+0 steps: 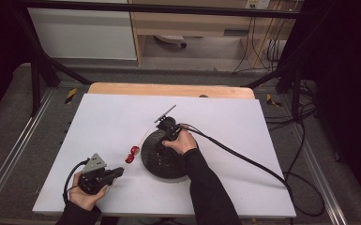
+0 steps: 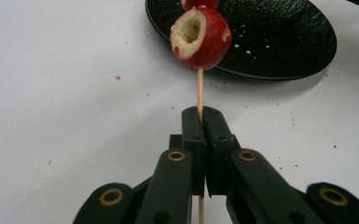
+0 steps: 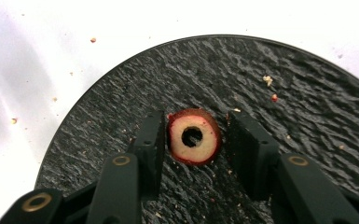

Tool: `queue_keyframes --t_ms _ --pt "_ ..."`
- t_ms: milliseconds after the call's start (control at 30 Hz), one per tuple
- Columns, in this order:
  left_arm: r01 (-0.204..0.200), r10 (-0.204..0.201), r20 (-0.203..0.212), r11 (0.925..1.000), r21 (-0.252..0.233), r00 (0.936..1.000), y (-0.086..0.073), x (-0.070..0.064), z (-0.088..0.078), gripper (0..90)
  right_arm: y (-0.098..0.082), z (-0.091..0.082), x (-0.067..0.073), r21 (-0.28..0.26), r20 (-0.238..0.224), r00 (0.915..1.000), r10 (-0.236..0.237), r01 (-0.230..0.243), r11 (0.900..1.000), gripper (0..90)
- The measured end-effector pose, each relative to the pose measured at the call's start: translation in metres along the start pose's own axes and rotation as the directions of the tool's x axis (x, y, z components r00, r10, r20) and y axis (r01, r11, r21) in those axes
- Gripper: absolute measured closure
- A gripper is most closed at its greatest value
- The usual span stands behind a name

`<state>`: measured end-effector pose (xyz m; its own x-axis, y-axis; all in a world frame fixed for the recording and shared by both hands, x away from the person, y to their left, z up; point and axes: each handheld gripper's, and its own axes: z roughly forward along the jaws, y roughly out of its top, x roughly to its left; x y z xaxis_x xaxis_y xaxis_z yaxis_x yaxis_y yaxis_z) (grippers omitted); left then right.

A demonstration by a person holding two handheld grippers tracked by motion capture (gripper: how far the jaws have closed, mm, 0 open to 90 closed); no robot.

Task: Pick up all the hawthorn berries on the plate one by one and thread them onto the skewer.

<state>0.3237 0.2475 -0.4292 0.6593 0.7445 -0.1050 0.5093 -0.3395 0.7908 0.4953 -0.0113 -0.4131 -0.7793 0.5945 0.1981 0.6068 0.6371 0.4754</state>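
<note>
My left gripper [image 1: 121,172] [image 2: 204,114] is shut on a thin wooden skewer [image 2: 199,88] near the table's front left. Hollowed red fruit pieces [image 1: 132,153] are threaded on the skewer, the nearest one [image 2: 201,38] showing its pale cored end, another [image 2: 199,3] behind it. My right gripper [image 1: 162,144] [image 3: 193,135] points down onto a black textured plate [image 1: 161,164] [image 3: 261,60]. Its jaws closely bracket a cored red fruit ring [image 3: 200,151] lying on the plate. The left jaw touches the ring and a narrow gap shows at the right jaw.
The plate [image 2: 279,42] sits mid-table on a white sheet [image 1: 215,122], just beyond the skewer's fruit. Crumbs dot the sheet and plate. The right gripper's cable [image 1: 244,157] trails off to the right. A dark frame and shelving stand behind the table.
</note>
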Motion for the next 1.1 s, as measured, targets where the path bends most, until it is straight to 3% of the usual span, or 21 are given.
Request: queue_keyframes --t_ms 367,500,900,1100 --pt "-0.003 0.003 0.0 1.0 0.0 1.0 0.0 -0.001 0.0 88.1 0.001 -0.002 -0.002 0.019 -0.023 0.9996 0.016 -0.016 1.0 61.7" --pt "-0.003 0.003 0.0 1.0 -0.001 1.0 0.0 -0.001 0.0 88.1 0.002 -0.009 0.001 -0.008 -0.037 0.9986 0.037 -0.037 0.999 61.8" --pt "-0.006 0.006 0.002 1.0 -0.004 1.0 0.0 -0.003 0.0 88.1 -0.004 -0.029 0.011 -0.06 -0.026 0.999 0.037 -0.038 0.997 61.9" --pt "-0.012 0.012 0.002 0.9999 -0.003 0.9999 0.0 -0.004 0.0 88.1 -0.011 -0.041 0.014 -0.125 -0.048 0.9969 0.062 -0.068 0.99 61.9"
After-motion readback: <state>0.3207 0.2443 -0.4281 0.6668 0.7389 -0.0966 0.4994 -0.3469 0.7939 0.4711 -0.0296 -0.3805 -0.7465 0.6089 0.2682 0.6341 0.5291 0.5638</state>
